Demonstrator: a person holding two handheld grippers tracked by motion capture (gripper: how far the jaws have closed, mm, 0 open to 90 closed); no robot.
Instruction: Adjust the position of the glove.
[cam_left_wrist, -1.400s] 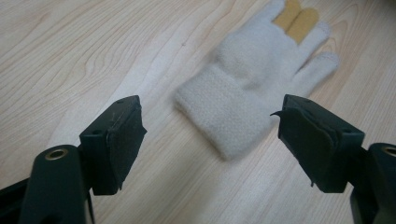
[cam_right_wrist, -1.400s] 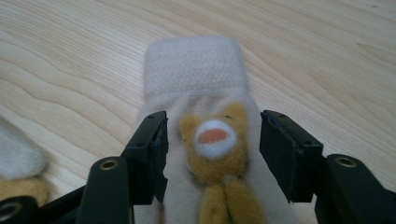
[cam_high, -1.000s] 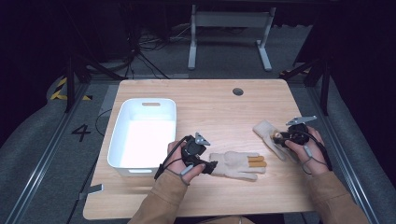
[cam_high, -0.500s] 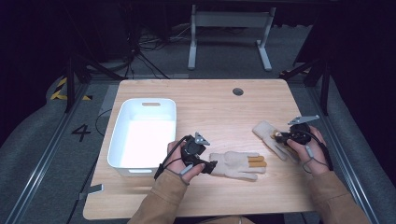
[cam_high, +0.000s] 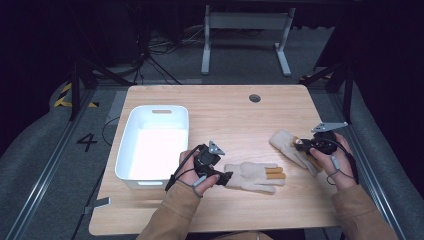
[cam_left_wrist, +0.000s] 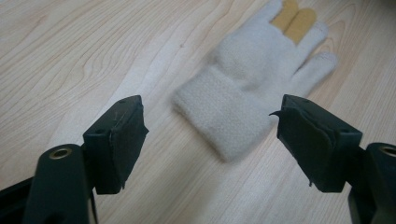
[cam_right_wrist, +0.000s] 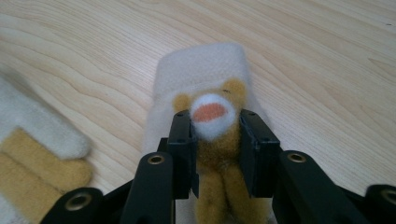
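Your white bin (cam_high: 152, 145) sits on the left part of the counter (cam_high: 235, 110), open side up, and nothing lies in it that can be made out.

Your left hand (cam_high: 192, 175) rests low on the counter just right of the bin, with the forearm coming in from the bottom edge. The left gripper (cam_left_wrist: 210, 135) points level toward the right, at the cuff of the near glove (cam_left_wrist: 257, 79). Its jaws stand wide apart, one to each side of the cuff, and neither touches the wool. That glove lies flat on the wood, cuff toward you in the left gripper view, its cream fingers spread away and two tan fingers among them.

Your right hand (cam_high: 332, 162) is near the right edge, its gripper aimed left. The right gripper (cam_right_wrist: 215, 140) is clamped on the far glove (cam_right_wrist: 201, 74): the jaws have just been closing, and between them sits a tan fuzzy fold with a white tip and an orange spot. The glove's cream cuff lies on the counter beyond the jaws.

The two gloves lie near each other but apart; in the right gripper view the near glove's fingers show at the left edge. A dark round grommet (cam_high: 254, 98) sits at the far side, well clear of both hands. Nothing lies between either gripper and its glove.
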